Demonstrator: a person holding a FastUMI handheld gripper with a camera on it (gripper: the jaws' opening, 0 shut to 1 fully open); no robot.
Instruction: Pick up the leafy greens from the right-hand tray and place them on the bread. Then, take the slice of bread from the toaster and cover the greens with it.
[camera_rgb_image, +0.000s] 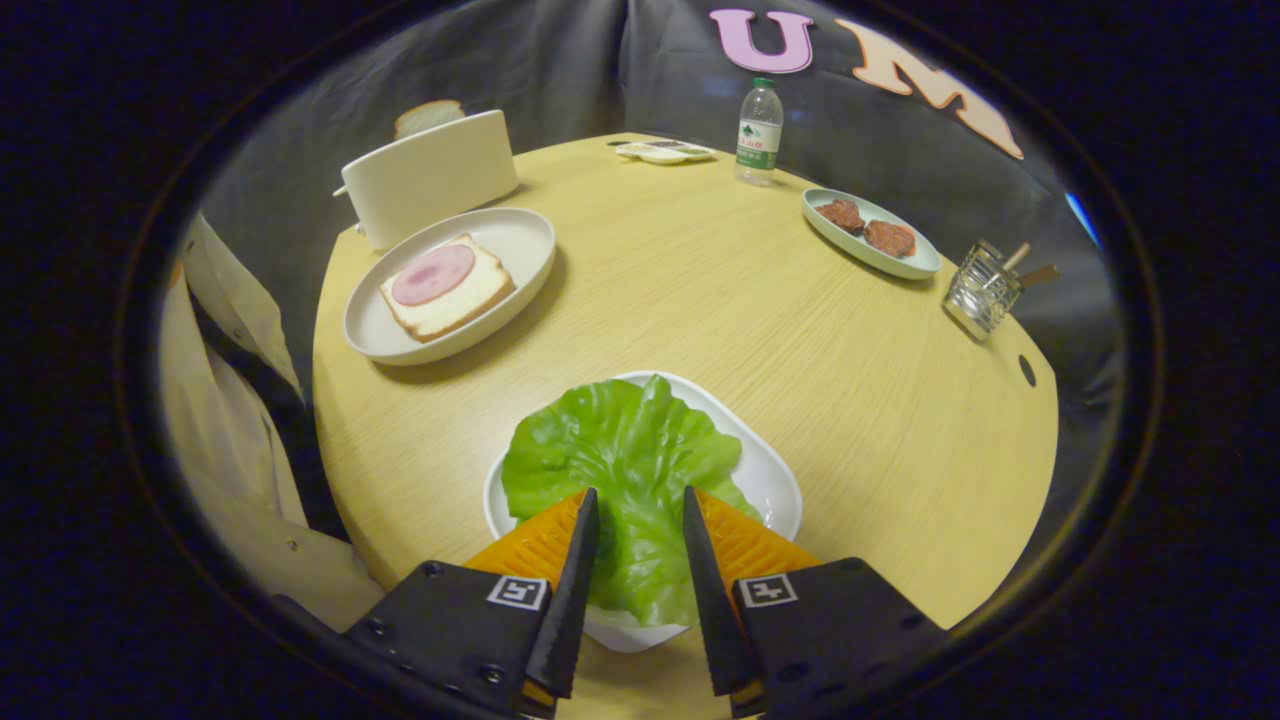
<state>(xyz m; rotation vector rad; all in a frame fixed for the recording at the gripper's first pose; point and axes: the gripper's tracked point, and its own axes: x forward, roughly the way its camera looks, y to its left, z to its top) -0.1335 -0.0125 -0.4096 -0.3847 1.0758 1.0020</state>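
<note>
A green lettuce leaf (625, 450) lies on a white tray (775, 480) at the near edge of the round wooden table (700, 290). My gripper (640, 495) is open, its two fingers straddling the near half of the leaf with a clear gap between them. Beyond and to the left, a slice of bread (470, 295) topped with a round of ham (433, 274) rests on a white oval plate (520, 240). Behind that plate stands a white toaster (430, 175) with a slice of bread (428, 115) poking out of its top.
An oval plate (915, 265) with two brown patties sits at the far right, next to a glass holder (983, 290) with utensils. A water bottle (759, 130) and a small dish (665, 151) stand at the far edge. A person's light sleeve (230, 400) is left of the table.
</note>
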